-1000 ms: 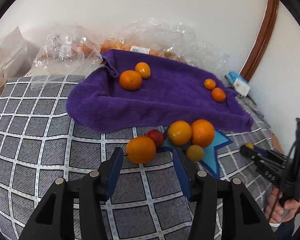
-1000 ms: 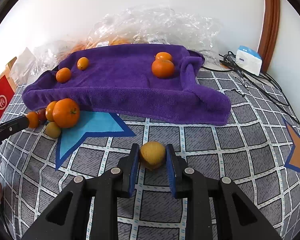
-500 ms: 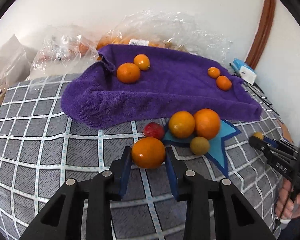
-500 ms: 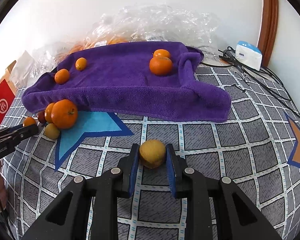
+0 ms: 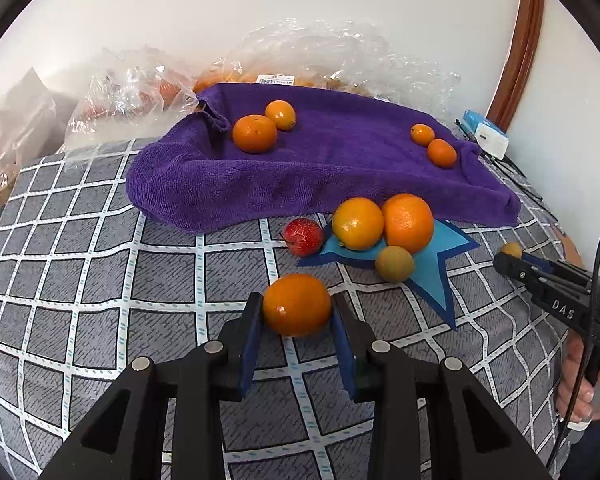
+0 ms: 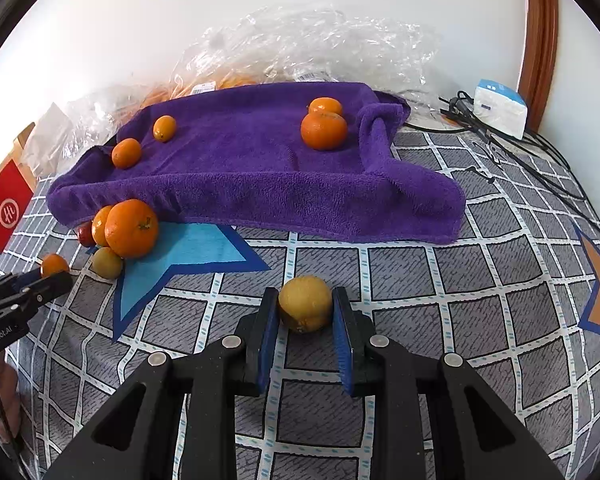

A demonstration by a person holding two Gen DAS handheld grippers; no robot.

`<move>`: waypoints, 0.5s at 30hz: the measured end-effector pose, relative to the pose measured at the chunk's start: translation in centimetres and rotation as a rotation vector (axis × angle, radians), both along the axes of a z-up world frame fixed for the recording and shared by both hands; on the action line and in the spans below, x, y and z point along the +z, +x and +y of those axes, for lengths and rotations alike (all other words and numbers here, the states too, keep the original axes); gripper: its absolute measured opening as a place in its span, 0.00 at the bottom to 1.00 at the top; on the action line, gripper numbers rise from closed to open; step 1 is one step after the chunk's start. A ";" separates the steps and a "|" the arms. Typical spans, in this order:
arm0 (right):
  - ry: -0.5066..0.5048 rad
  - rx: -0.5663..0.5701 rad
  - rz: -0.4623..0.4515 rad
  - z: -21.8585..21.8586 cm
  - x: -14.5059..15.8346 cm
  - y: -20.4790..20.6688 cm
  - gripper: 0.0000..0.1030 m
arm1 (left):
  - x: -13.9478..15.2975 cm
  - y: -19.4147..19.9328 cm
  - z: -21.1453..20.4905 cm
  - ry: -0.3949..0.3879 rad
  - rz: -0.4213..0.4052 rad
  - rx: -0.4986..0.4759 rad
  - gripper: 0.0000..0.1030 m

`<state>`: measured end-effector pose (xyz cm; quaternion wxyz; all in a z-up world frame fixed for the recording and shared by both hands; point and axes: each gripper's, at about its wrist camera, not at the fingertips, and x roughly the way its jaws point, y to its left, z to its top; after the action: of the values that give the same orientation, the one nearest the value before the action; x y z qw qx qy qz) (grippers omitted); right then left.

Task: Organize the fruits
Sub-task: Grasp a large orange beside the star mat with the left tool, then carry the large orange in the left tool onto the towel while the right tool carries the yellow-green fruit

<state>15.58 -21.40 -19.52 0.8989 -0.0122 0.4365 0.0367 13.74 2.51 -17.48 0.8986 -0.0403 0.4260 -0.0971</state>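
My left gripper [image 5: 297,308] is shut on an orange [image 5: 296,305] just above the checked cloth. My right gripper [image 6: 305,308] is shut on a small yellow fruit [image 6: 305,303]; it also shows in the left wrist view [image 5: 512,249]. A purple towel [image 5: 340,160] holds two oranges at its left [image 5: 254,133] and two small ones at its right [image 5: 441,153]. In front of it, by a blue star [image 5: 432,268], lie two oranges [image 5: 407,222], a red fruit [image 5: 302,237] and a small greenish fruit [image 5: 394,263].
Clear plastic bags [image 5: 132,92] with more fruit lie behind the towel. A white and blue box [image 6: 499,107] and black cables [image 6: 512,148] are at the back right. A red box [image 6: 5,209] stands at the left edge.
My left gripper moved in and closed on the orange, then drew it back from the red fruit. My right gripper keeps its hold on the yellow fruit and has barely moved.
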 end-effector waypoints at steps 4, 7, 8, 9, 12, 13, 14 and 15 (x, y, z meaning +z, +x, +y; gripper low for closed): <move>0.000 0.005 0.001 0.0 0.0 0.0 0.29 | 0.0 0.1 0.5 -0.027 0.005 0.014 0.31; 0.009 0.010 0.002 -0.1 0.0 0.0 0.29 | 0.0 0.0 0.5 -0.034 0.008 0.022 0.31; 0.010 0.010 0.002 -0.2 0.0 0.0 0.29 | 0.0 0.0 0.5 -0.033 0.009 0.024 0.31; 0.012 0.012 0.001 -0.2 0.0 0.0 0.29 | 0.0 0.0 0.4 -0.032 0.010 0.024 0.31; 0.028 0.014 0.000 -0.4 0.0 0.0 0.27 | 0.1 0.1 0.4 -0.035 0.009 0.026 0.31; 0.030 0.013 0.000 -0.5 0.0 0.0 0.26 | 0.1 0.0 0.4 -0.037 0.007 0.028 0.31; 0.030 0.012 0.000 -0.4 0.0 0.0 0.26 | 0.2 0.0 0.4 -0.038 0.005 0.028 0.31; 0.026 0.012 -0.001 -0.4 0.0 -0.1 0.26 | 0.2 -0.1 0.5 -0.041 0.001 0.029 0.31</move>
<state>15.51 -21.76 -19.48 0.8988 -0.0030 0.4356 0.0479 13.64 2.96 -17.29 0.8986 -0.0649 0.4239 -0.0926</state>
